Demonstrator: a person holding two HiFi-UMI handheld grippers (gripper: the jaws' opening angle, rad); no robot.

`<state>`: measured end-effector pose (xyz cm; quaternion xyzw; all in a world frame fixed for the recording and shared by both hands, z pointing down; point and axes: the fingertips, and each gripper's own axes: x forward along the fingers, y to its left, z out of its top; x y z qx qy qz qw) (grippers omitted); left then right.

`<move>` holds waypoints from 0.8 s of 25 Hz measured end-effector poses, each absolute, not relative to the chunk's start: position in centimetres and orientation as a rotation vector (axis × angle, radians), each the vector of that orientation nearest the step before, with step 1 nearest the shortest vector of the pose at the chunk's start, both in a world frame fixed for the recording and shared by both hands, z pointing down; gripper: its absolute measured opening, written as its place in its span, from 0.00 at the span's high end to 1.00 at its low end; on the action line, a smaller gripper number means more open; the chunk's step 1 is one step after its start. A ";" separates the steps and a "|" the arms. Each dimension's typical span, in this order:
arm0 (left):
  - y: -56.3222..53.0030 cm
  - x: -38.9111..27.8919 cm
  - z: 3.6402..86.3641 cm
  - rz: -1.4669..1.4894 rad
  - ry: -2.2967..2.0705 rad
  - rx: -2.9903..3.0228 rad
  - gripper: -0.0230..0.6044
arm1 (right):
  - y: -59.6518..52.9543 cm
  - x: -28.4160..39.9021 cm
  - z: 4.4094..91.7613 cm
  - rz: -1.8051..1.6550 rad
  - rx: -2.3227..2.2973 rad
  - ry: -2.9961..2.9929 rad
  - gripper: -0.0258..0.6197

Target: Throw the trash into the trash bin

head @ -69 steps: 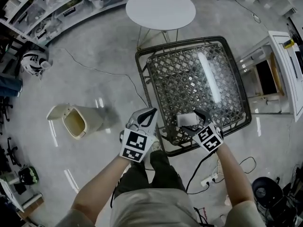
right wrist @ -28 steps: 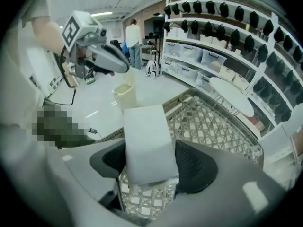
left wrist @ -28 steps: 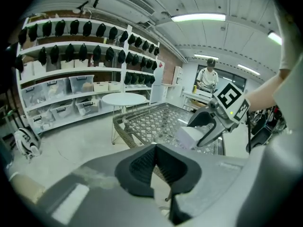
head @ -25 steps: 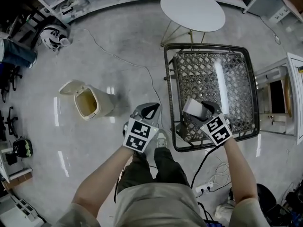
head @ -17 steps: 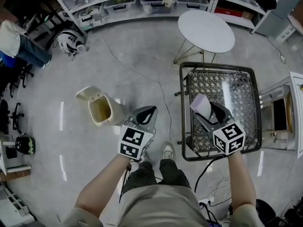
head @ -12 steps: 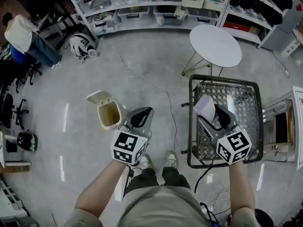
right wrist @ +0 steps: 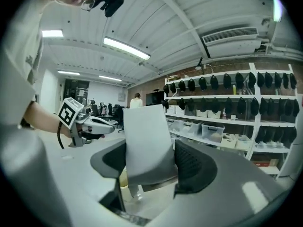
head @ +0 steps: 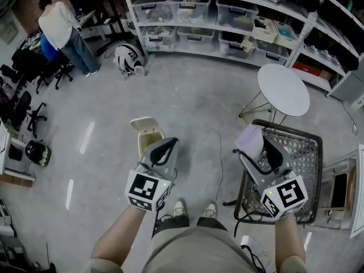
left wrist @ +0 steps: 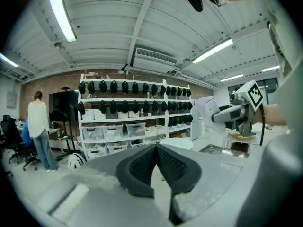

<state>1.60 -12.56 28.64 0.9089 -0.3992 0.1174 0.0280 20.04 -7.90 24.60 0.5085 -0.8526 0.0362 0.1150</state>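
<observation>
1. Trash bin (head: 148,136): in the head view only its raised lid and the cream opening show, at centre frame. The body below is covered by the left gripper (head: 170,141), whose tips lie just under the opening.
2. Left gripper: in its own view the jaws meet at the tips, with nothing between them.
3. Trash (head: 249,139): a pale, flat-sided piece standing up out of the right gripper (head: 257,147), right of centre. Paper or carton, cannot tell. Its lower edge is buried between the pads.
4. Right gripper: clamped on the trash. In the right gripper view the near pad presses one face, and the other pad is mostly hidden behind the piece.
5. Mesh table (head: 307,152): lower right. Its left part is masked by the right gripper and the trash.
6. Frame edges: the shelving (head: 227,13) is cut off at the top. The person (head: 60,27) at upper left faces away.
7. Room to move: bare grey floor (head: 102,95) surrounds the bin. A thin cable (head: 190,107) runs just to the bin's right. The round table (head: 283,89) stands well apart, upper right.
</observation>
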 end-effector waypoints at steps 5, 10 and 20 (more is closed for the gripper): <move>-13.9 -4.4 28.0 0.377 -1.384 2.763 0.96 | -10.6 15.8 24.6 0.136 1.395 -2.549 0.50; -15.8 -10.3 28.3 0.388 -1.521 2.689 0.96 | -14.5 10.2 26.6 0.131 1.262 -2.549 0.50; -18.5 -19.7 31.3 0.418 -1.691 2.532 0.96 | -20.9 -2.7 30.7 0.160 1.010 -2.613 0.50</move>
